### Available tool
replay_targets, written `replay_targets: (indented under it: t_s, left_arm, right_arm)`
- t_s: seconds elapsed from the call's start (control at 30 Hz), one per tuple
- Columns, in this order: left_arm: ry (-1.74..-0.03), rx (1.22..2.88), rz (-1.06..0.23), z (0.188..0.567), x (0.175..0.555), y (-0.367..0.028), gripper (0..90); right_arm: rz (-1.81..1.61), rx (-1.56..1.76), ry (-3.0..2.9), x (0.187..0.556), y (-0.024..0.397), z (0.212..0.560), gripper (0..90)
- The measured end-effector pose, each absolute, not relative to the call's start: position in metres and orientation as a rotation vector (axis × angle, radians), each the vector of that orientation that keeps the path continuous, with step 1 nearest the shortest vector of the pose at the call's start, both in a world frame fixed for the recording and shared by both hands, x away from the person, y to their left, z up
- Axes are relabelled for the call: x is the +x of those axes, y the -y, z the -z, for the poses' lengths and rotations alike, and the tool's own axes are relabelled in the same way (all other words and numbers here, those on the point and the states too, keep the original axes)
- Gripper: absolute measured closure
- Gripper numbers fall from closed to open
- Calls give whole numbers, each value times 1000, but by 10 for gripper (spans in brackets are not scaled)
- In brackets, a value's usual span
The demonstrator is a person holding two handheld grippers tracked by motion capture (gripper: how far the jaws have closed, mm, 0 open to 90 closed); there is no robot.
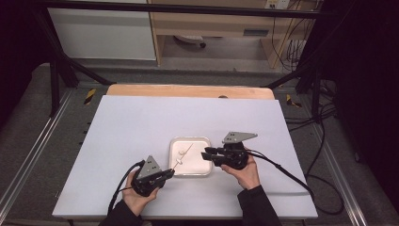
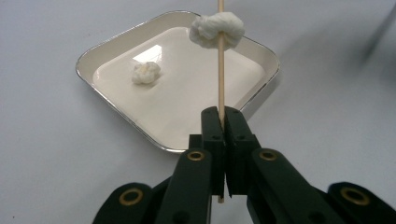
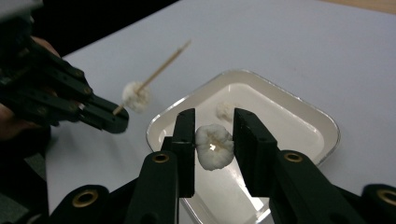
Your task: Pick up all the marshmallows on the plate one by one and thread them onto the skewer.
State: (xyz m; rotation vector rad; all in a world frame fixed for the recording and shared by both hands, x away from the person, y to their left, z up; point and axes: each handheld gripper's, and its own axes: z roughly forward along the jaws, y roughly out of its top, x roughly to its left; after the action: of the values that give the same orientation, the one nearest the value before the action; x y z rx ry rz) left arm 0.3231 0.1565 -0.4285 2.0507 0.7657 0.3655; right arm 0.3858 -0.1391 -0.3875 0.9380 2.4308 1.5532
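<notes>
My left gripper [image 2: 222, 114] is shut on the lower end of a thin wooden skewer [image 2: 220, 84]. One soft white marshmallow-like piece [image 2: 217, 29] is threaded on the skewer. In the high view this gripper [image 1: 170, 173] sits at the tray's near left corner, with the skewer [image 1: 184, 154] slanting over the tray. My right gripper [image 3: 214, 114] is shut on a second white piece [image 3: 214, 145] and holds it above the white tray [image 3: 322, 116]. A third white piece [image 3: 224, 110] lies loose in the tray [image 2: 86, 70]. The left gripper [image 3: 109, 119] is close by on the left in the right gripper view.
The tray [image 1: 207, 141] sits on a white table sheet [image 1: 141, 122], slightly right of centre and towards the near edge. A wooden strip [image 1: 188, 90] runs along the far edge. Black cables [image 1: 282, 169] trail from both grippers, and a dark frame surrounds the table.
</notes>
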Motion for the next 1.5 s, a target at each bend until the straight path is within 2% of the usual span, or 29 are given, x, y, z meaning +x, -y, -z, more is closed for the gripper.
replay_targets:
  t_s: [0.4, 0.67, 1.5]
  left_arm:
    - [-755, 2052, -361, 429, 322, -155, 883]
    - [-743, 2045, -358, 428, 320, -154, 883]
    - [-735, 2039, -368, 427, 319, -154, 883]
  right_arm:
    - [-1779, 1016, -2321, 394, 148, 369, 718]
    - [-1863, 1022, -2308, 400, 139, 363, 716]
    - [-1954, 1083, -2371, 407, 122, 378, 739]
